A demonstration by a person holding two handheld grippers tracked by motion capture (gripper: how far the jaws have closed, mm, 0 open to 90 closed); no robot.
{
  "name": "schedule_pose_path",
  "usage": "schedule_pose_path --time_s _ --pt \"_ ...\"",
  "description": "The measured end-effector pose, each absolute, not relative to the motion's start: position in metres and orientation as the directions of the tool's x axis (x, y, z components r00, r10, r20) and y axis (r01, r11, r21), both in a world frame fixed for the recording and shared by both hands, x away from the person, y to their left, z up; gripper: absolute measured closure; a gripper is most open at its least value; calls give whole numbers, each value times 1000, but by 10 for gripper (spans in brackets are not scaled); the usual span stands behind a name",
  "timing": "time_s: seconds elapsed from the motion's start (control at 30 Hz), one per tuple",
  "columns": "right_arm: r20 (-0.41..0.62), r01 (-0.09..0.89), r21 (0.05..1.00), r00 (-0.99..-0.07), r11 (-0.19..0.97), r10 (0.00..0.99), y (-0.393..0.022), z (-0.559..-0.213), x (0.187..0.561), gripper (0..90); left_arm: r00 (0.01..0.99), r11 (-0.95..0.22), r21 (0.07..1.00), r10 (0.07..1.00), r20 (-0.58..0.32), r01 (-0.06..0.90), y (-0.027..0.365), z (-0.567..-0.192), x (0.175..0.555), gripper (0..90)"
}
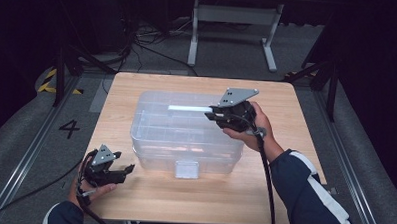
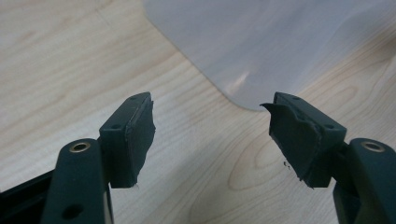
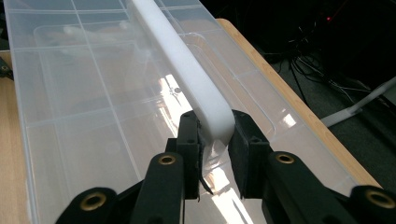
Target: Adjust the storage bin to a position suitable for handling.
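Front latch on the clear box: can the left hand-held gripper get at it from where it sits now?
Probably yes. The left hand-held gripper is open over bare table, and only wood lies between it and the front latch. The right hand-held gripper is clamped on the white handle, well clear.

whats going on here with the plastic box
A person works on a clear lidded box on a wooden table. The right gripper is shut on the end of the white handle on the lid. The left gripper hangs open over the table near the box's front left corner, holding nothing.
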State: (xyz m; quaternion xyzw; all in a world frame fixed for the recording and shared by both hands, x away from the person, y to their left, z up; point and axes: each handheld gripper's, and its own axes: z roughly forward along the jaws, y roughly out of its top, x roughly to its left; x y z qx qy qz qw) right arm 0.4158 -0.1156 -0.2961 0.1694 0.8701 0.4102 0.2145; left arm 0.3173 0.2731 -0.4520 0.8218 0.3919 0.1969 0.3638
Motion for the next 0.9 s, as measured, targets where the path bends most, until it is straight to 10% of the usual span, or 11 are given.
schedule_pose_path --time_s 0.9 --pt "-194 169 766 -859 620 473 -114 -277 433 741 667 -387 840 744 41 381 260 -401 313 627"
